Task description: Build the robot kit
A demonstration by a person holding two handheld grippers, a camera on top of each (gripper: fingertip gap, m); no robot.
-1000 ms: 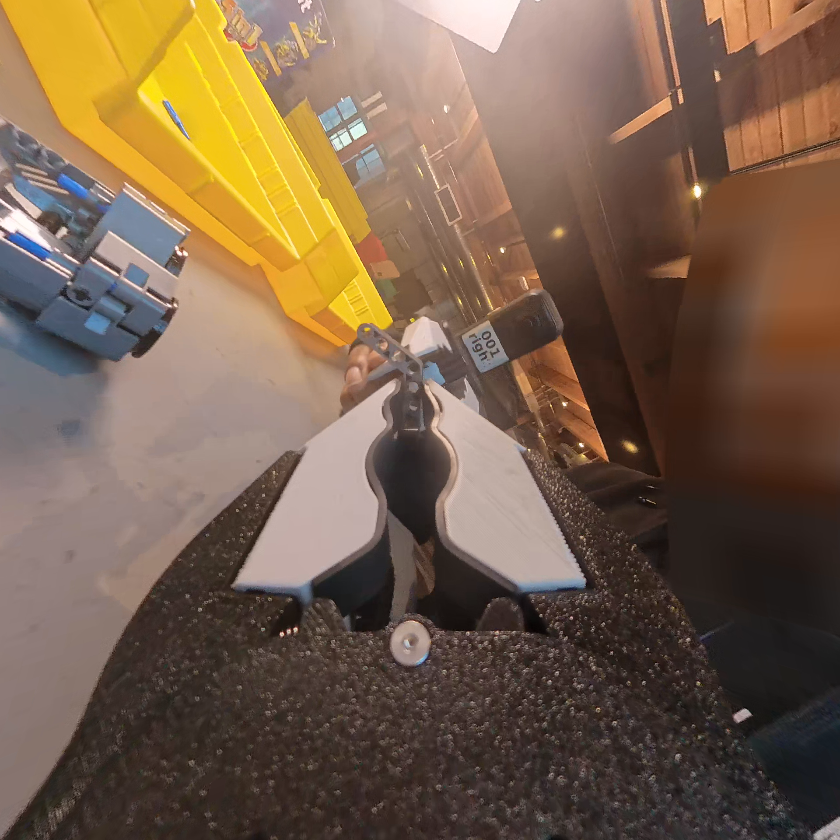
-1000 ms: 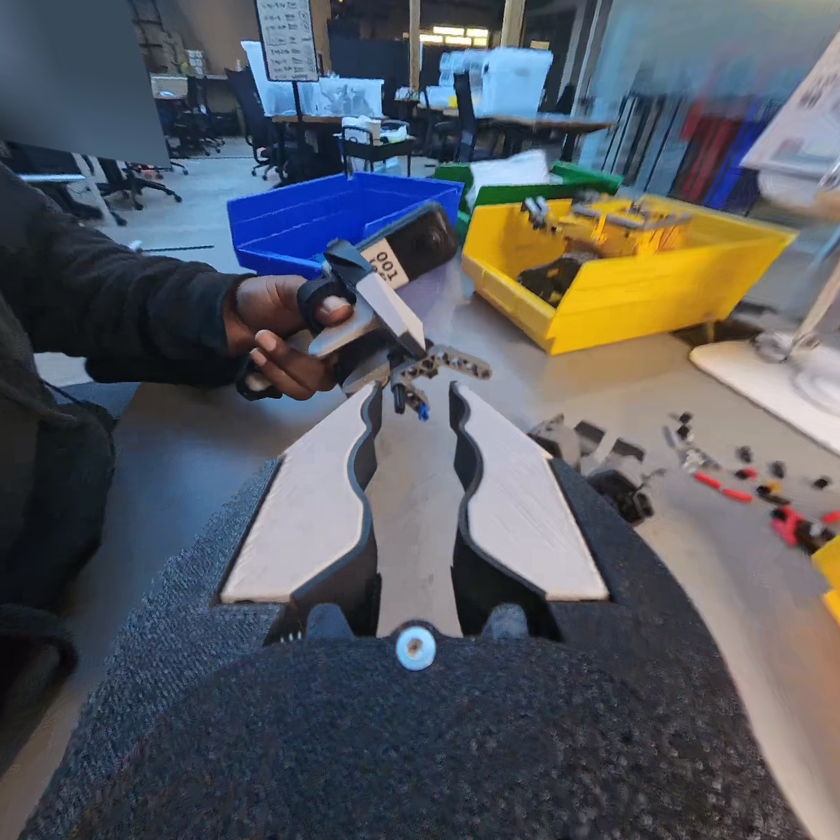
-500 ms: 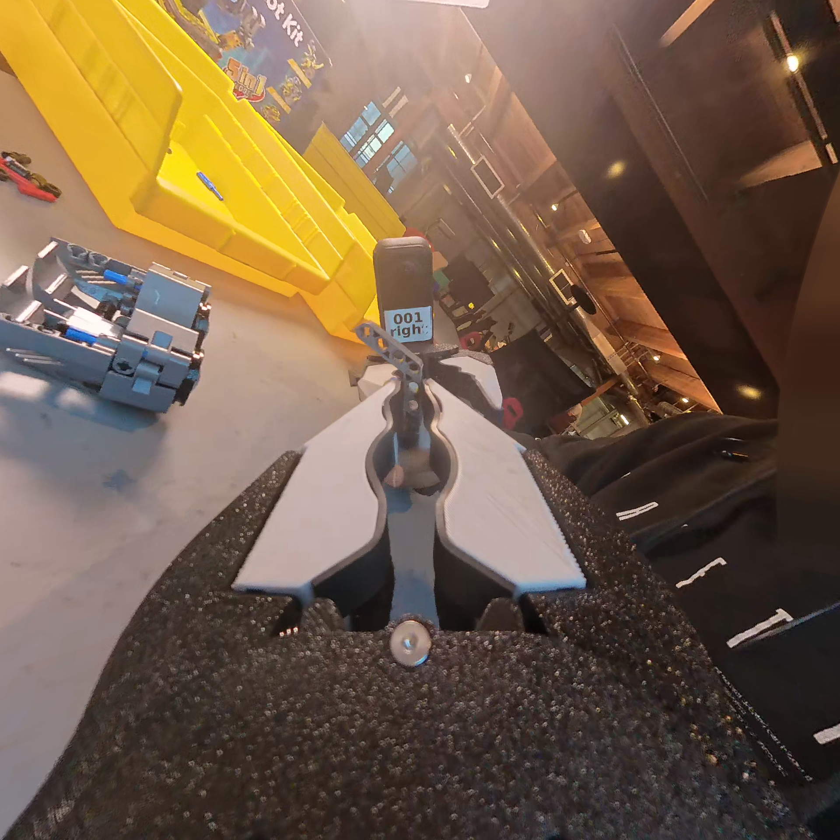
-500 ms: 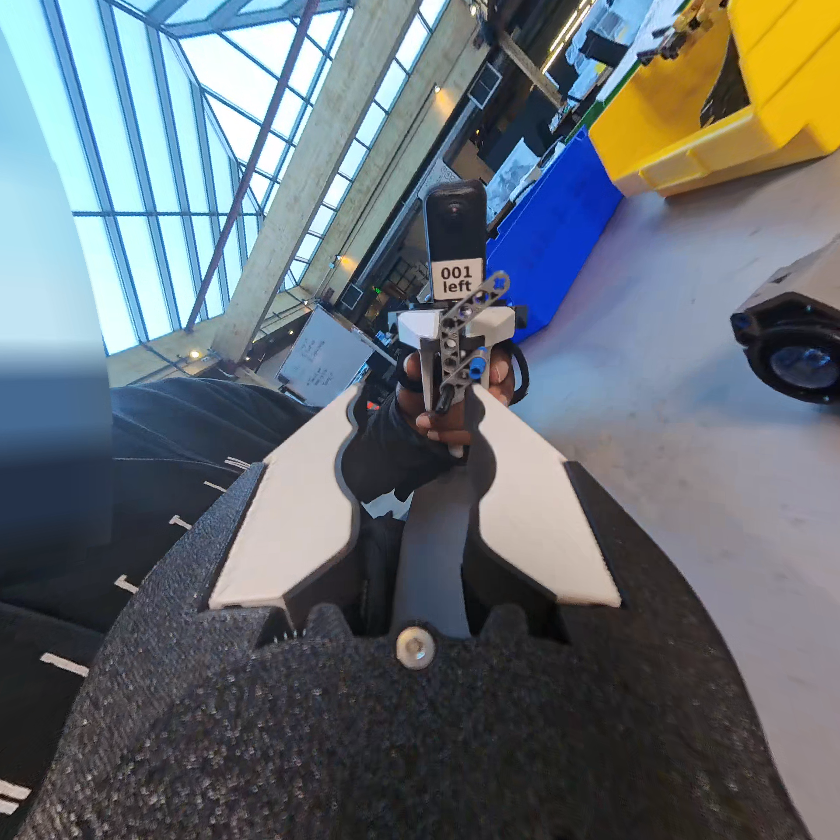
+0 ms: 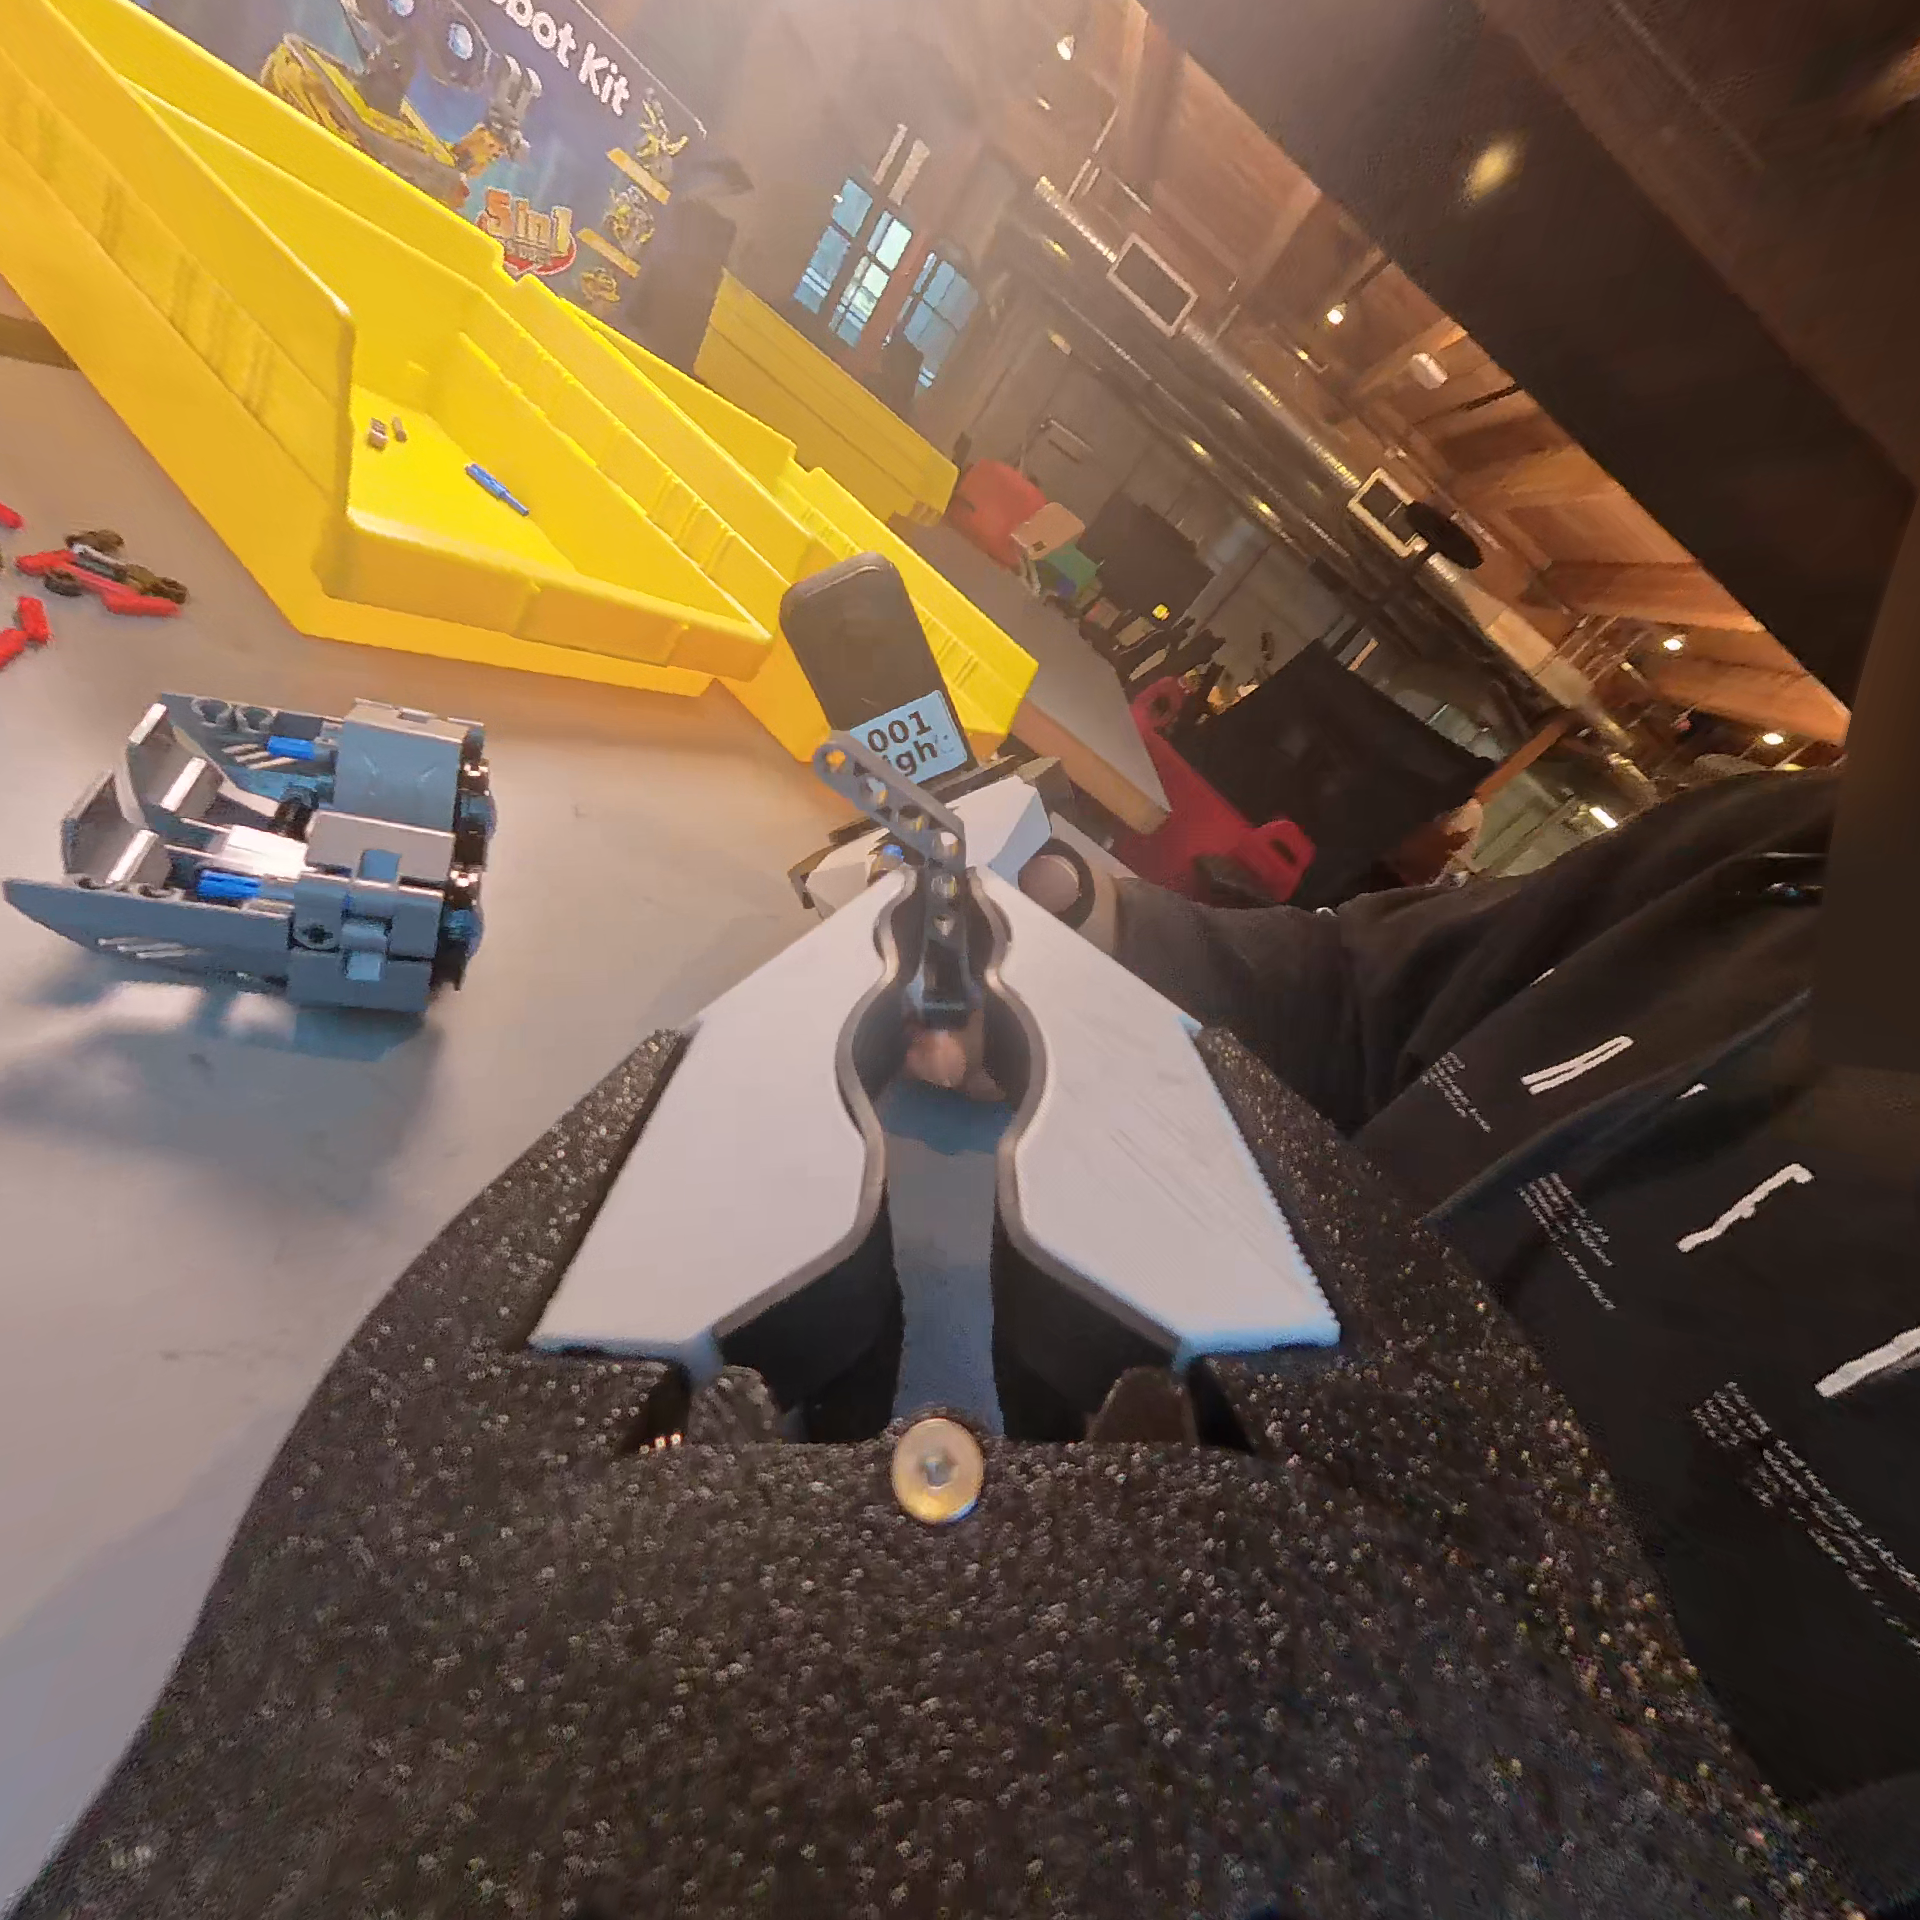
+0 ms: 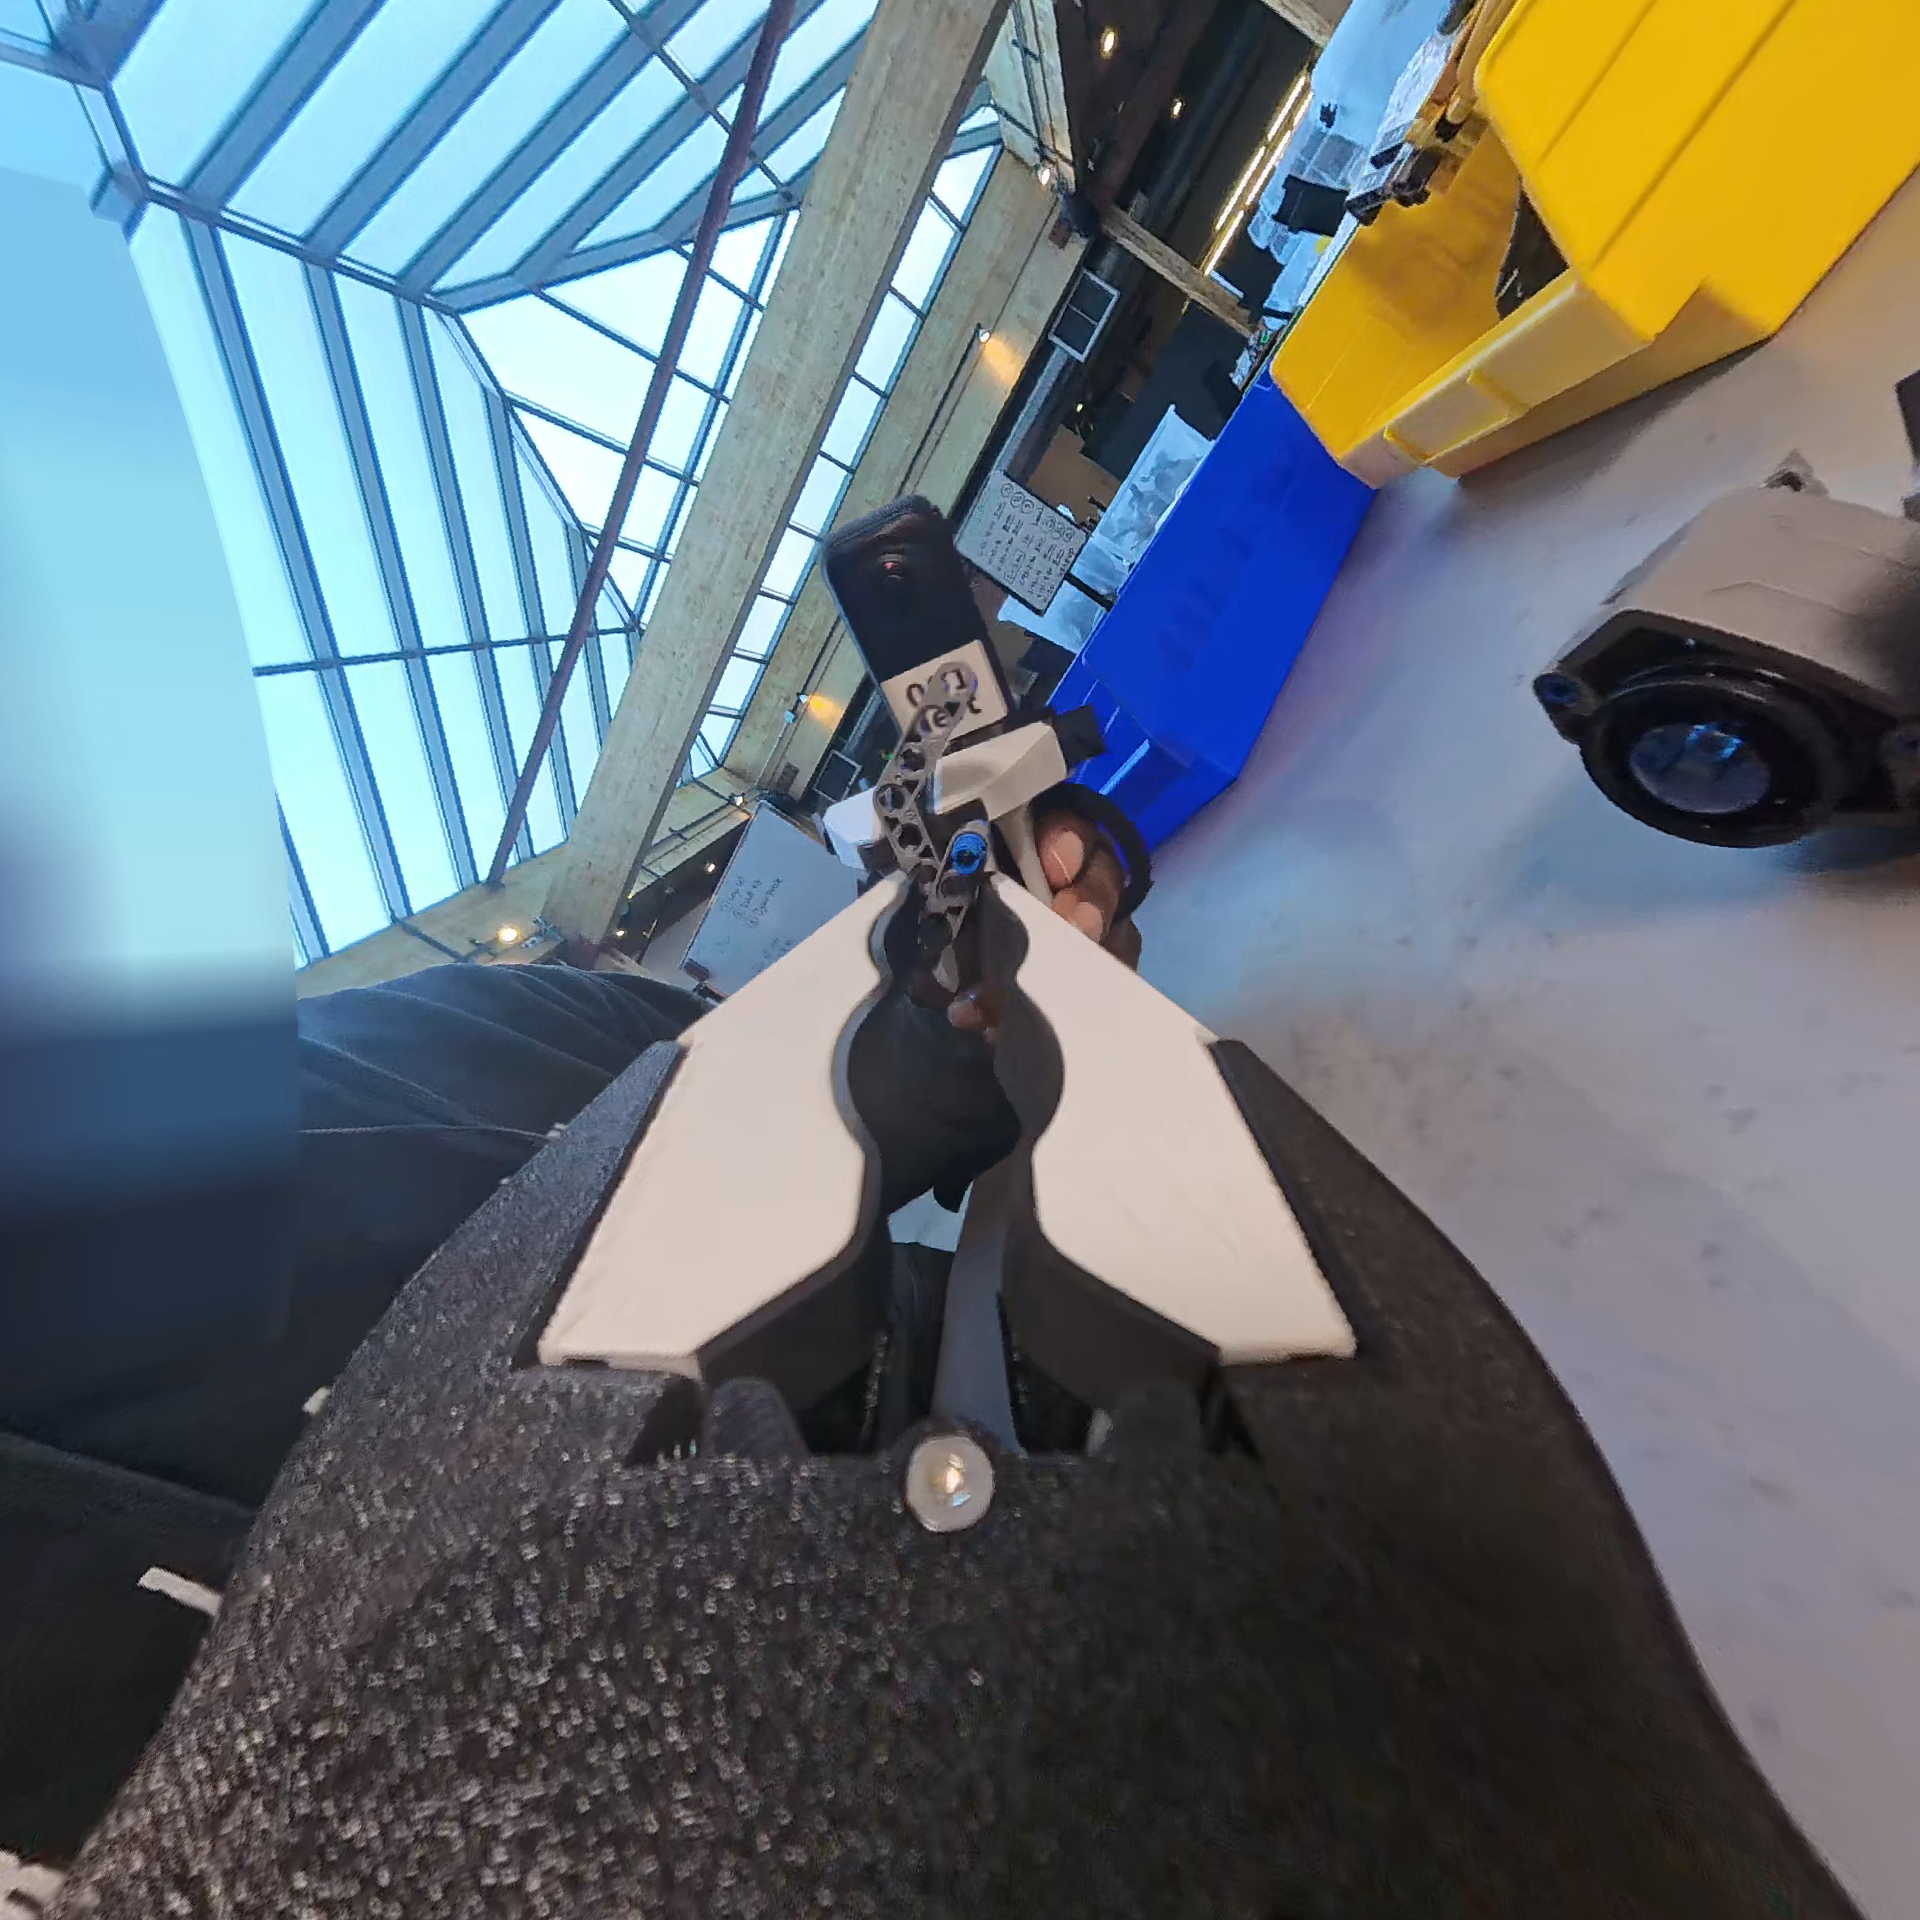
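At frame centre, the left gripper (image 5: 940, 914) and right gripper (image 6: 940, 914) face each other, both pinching one bent grey perforated plastic beam (image 5: 902, 821); a grey brick model (image 5: 281, 862) lies left.

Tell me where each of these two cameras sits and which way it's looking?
Left wrist view: rides the left gripper, facing a gray table, yellow bins, a sleeve.
Right wrist view: rides the right gripper, tilted toward a glass roof; a hand shows.
Shared: the perforated gray beam, gray block model.
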